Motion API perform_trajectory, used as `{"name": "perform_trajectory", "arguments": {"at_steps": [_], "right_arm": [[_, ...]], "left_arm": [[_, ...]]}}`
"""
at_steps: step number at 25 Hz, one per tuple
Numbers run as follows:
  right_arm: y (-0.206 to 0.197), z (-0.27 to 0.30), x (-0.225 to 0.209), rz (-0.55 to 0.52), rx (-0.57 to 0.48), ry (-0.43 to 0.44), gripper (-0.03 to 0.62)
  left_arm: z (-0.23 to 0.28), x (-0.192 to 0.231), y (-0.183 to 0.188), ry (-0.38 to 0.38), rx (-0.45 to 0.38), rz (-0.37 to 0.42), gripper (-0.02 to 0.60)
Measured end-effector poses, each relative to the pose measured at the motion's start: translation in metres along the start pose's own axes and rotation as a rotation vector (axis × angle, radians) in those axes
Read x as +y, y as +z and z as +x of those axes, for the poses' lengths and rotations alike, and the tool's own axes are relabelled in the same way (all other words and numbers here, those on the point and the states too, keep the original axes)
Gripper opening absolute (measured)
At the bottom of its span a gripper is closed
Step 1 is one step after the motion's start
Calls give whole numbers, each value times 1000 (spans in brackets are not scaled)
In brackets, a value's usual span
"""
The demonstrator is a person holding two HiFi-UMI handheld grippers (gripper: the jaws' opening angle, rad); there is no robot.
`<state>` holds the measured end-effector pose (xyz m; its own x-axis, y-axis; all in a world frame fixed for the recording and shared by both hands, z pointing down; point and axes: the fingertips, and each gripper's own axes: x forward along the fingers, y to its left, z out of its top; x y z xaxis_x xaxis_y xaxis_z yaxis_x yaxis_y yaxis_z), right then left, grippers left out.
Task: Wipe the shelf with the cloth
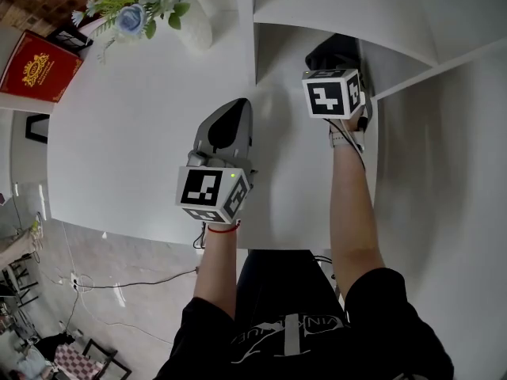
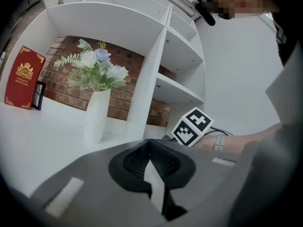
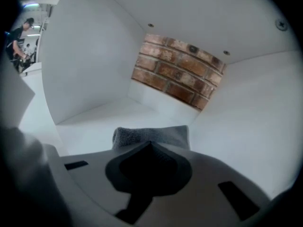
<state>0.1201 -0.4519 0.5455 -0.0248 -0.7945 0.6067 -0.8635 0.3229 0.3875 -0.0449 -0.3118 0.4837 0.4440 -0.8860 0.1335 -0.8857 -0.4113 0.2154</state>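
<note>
Cloth [image 3: 150, 136], long axis crosswise, sits inside the shelf [image 3: 90, 119] compartment, pinched by the right hand-held gripper [image 3: 150, 144]; left hand-held gripper [image 2: 151, 146] clenched empty.

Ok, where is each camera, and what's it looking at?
Head view: on the person's head, looking steeply down at the table and shelf; both forearms, the left gripper and right gripper show.
Left gripper view: on the left gripper over the table, facing the vase and shelf; its shut fingers show.
Right gripper view: inside a shelf compartment, facing the brick wall; its fingers hold the cloth.
Shared: head and left gripper views both show the vase and the right gripper's marker cube.
</note>
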Motion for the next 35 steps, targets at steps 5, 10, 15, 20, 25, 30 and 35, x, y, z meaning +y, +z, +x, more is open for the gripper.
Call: {"name": "perform_trajectory", "arguments": {"at_steps": [5, 10, 15, 20, 25, 30, 35], "right_arm": [[-15, -8, -13, 55, 30, -73, 12], [-28, -15, -21, 33, 72, -71, 12], [-27, -21, -6, 147, 61, 57, 11], [-17, -28, 21, 107, 46, 127, 11], [0, -32, 59, 52, 24, 211, 11], [12, -34, 90, 13, 7, 265, 10], [27, -35, 122, -54, -33, 327, 10]], "left_arm": [[-2, -11, 5, -25, 7, 8, 11], [-6, -11, 15, -26, 7, 10, 11], [-11, -11, 26, -15, 11, -1, 11], [-17, -10, 29, -3, 31, -16, 11], [-23, -5, 28, 14, 28, -33, 11], [-32, 2, 16, 37, 45, -48, 11], [-33, 7, 12, 52, 42, -59, 11]]}}
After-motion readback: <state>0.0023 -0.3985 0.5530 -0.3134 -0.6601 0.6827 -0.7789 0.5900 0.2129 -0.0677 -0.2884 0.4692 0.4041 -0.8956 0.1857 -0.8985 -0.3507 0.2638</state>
